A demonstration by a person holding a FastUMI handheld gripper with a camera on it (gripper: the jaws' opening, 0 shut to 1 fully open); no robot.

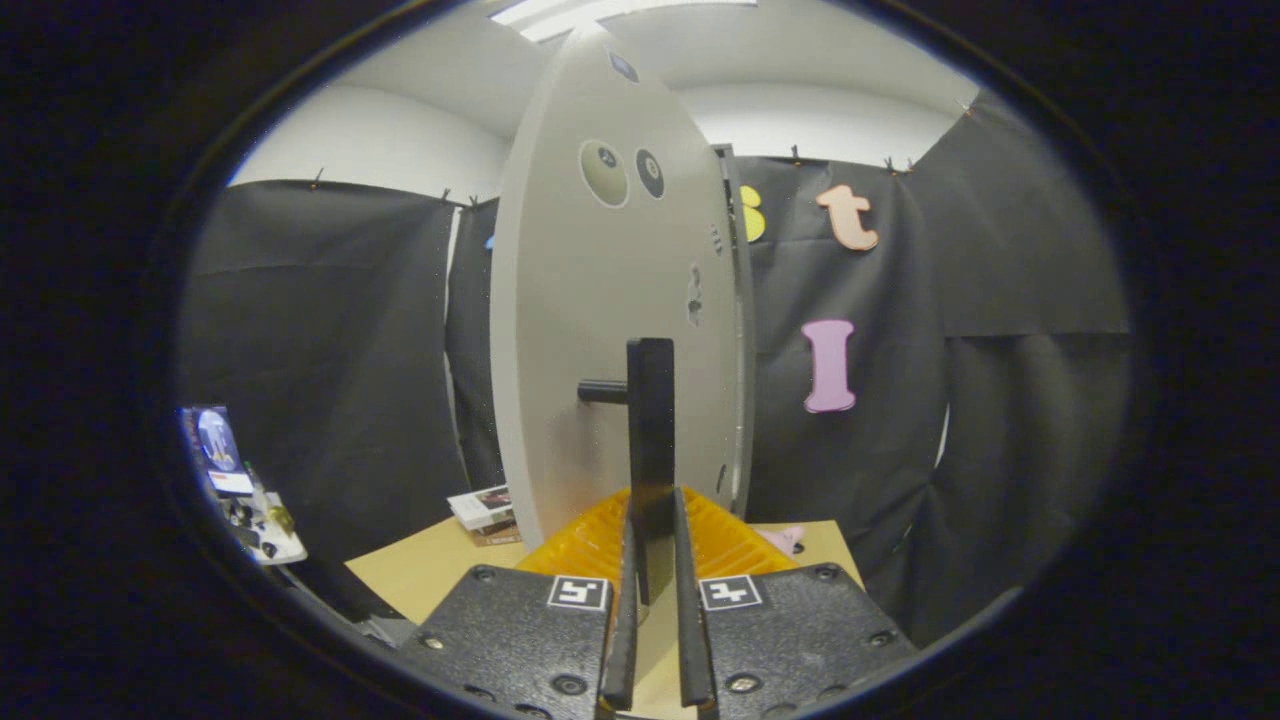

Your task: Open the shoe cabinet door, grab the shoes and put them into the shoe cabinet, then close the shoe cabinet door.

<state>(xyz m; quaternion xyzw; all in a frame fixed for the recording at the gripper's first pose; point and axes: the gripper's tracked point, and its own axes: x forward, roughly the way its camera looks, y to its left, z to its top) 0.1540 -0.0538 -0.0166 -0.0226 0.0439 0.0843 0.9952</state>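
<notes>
The shoe cabinet's white door (590, 330) stands tall just ahead, turned at an angle to me. Its black vertical bar handle (651, 420) juts out on a short black peg. My gripper (653, 525) is shut on the lower end of that handle, one finger pressing on each side. The cabinet's grey edge (741, 330) shows right behind the door on its right. Low down, beyond the right finger, a small pink thing (785, 540) that may be a shoe lies on the tan tabletop (430, 575). The cabinet's inside is hidden.
A small stack of books (484, 512) lies on the tabletop left of the door's foot. Far to the left, a shelf carries a small screen (215, 445) and bits of clutter. Black cloth walls close the booth behind and on both sides.
</notes>
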